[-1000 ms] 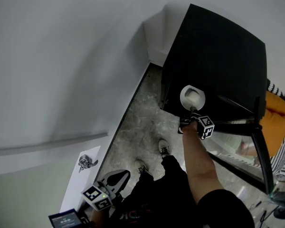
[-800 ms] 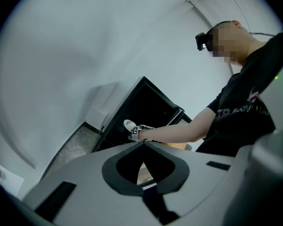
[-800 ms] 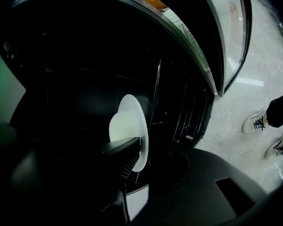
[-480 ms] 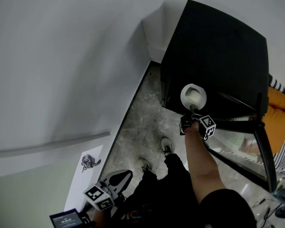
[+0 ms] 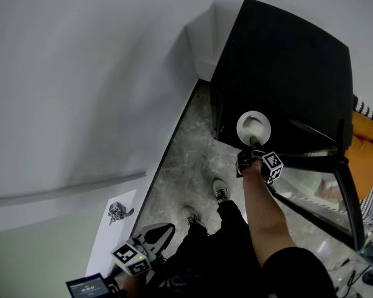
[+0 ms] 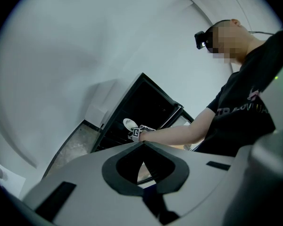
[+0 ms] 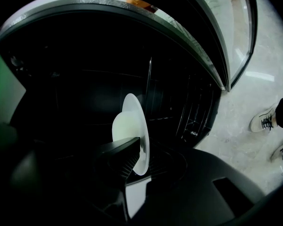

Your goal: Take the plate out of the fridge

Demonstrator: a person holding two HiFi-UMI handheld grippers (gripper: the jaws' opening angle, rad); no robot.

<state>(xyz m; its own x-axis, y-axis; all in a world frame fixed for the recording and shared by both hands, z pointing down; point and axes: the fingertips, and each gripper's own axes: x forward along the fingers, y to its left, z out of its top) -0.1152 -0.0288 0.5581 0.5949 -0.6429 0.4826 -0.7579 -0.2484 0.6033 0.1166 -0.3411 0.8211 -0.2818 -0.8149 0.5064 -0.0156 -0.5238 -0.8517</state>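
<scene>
A white plate (image 5: pixel 254 126) (image 7: pixel 131 121) hangs tilted on edge in front of the dark opening of the black fridge (image 5: pixel 286 67). My right gripper (image 5: pixel 255 145) (image 7: pixel 140 147) is shut on the plate's lower rim, the person's bare arm reaching out behind it. In the left gripper view the plate (image 6: pixel 129 124) shows small and far off. The left gripper (image 5: pixel 150 234) (image 6: pixel 142 143) hangs low by the person's leg. Its tips meet, with nothing between them.
The fridge's glass door (image 5: pixel 326 182) (image 7: pixel 226 27) stands open to the right. Wire racks (image 7: pixel 188 112) line the dark inside. A white wall (image 5: pixel 81 73) runs along the left, with a metal hook (image 5: pixel 118 211) low on it. Another person in orange (image 5: pixel 368 148) stands at the far right.
Hardly anything has moved. The right gripper and the plate keep their place at the fridge's opening; the head view has only drifted a little.
</scene>
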